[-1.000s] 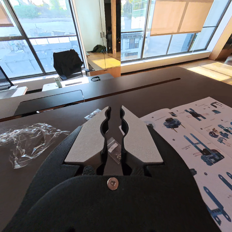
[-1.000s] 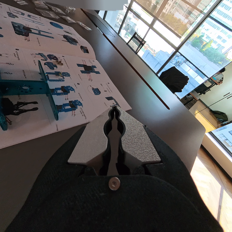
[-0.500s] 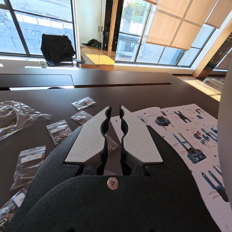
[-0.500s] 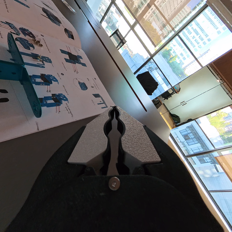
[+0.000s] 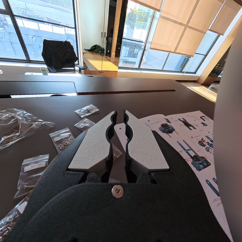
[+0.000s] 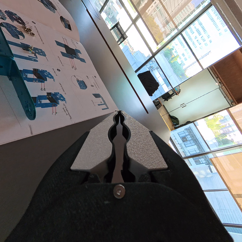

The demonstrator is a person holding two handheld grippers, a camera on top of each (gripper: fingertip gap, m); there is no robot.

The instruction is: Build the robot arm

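Left wrist view: left tongs point(image 5: 119, 113) hung slightly parted and empty above the counter point(image 5: 131, 103), small bags point(image 5: 86, 110) left and near, manual point(image 5: 183, 138) right.

Right wrist view: right tongs point(image 6: 118, 111) pinched shut on a tiny screw point(image 6: 118, 110), crosswise at the tips; blue bracket point(image 6: 19, 83) far left on the manual point(image 6: 52, 73).

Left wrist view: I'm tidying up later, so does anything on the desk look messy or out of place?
Yes. A crumpled clear plastic wrapper lies loose at the left, and small zip bags of hardware are scattered at differing angles beside the open instruction booklet. Nothing looks spilled or damaged.
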